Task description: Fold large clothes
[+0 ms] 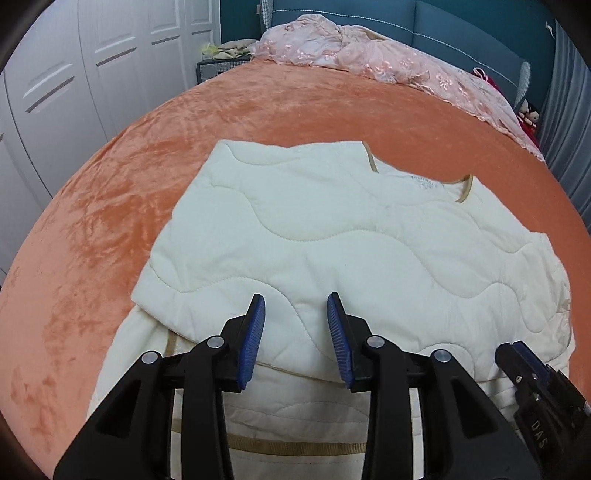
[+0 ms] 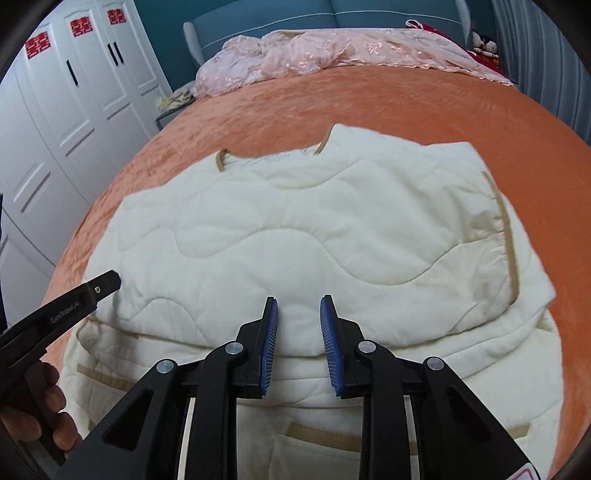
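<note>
A cream quilted jacket with tan trim lies on the orange bedspread. Its sides are folded inward over the body, and the collar points toward the head of the bed. My left gripper hovers open over the near left part of the jacket, with nothing between its blue pads. Over the near middle, my right gripper is also open and holds nothing. In the left wrist view the right gripper's tip shows at the lower right. In the right wrist view the left gripper and the person's hand show at the left.
A crumpled pink lace cloth lies at the head of the bed against a blue headboard. White wardrobe doors stand to the left. A grey curtain and plush toys are at the right.
</note>
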`<state>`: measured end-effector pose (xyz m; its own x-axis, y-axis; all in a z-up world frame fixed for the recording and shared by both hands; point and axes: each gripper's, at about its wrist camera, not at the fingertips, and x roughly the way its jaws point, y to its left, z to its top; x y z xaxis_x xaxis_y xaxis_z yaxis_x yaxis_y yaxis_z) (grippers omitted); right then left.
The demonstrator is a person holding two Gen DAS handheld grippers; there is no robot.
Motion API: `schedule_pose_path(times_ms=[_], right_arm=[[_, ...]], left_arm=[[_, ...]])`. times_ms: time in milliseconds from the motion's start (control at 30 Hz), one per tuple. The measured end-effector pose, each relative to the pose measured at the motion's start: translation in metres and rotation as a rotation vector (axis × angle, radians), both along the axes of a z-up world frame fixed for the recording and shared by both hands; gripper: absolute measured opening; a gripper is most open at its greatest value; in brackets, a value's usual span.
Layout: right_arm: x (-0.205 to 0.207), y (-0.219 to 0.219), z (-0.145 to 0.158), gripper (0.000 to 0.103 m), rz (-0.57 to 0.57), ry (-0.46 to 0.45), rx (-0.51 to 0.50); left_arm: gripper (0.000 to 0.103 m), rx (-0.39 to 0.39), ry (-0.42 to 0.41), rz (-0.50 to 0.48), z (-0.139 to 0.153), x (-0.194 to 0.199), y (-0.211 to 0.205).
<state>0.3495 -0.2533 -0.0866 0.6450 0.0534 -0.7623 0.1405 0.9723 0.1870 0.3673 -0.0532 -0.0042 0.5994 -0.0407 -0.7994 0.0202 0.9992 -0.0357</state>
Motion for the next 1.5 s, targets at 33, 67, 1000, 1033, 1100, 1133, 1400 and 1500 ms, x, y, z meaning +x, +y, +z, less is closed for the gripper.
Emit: schedule_pose_path(times_ms=[33,67,1000,1033,1100,1133,1400,1500], right_arm=[[-0.001,0.004,-0.005,0.025,0.005,0.000,-0.017],[-0.002,0.007,-0.007,0.025,0.008,-0.005,-0.034],[-0.013,0.016,-0.030,0.025,0.009,-0.095,-0.108],[-0.013,0.014,-0.029,0.025,0.011,-0.089,-0.096],[-0.013,0.005,-0.020,0.027,0.017,-0.073,-0.038],[-0.013,0.002,-0.013,0.028,0.027,-0.070,-0.012],[0.066,0.011,0.056,0.050,0.122,-0.170,0.177],[0.131,0.021,0.053,0.050,0.138,-0.105,0.258]], left_arm=[[0.034,0.004,0.003,0.001,-0.006,-0.002,-0.001],[0.034,0.006,0.002,0.000,-0.012,-0.003,-0.001],[0.034,0.126,-0.148,-0.010,-0.048,-0.024,-0.014],[0.034,0.097,-0.140,-0.013,-0.046,-0.023,-0.010],[0.034,-0.017,-0.109,-0.024,-0.033,-0.021,0.005],[0.034,-0.063,-0.097,-0.029,-0.025,-0.019,0.014],[0.043,-0.126,-0.122,0.042,0.039,0.074,0.061],[0.043,-0.196,-0.040,0.086,0.030,0.128,0.073]])
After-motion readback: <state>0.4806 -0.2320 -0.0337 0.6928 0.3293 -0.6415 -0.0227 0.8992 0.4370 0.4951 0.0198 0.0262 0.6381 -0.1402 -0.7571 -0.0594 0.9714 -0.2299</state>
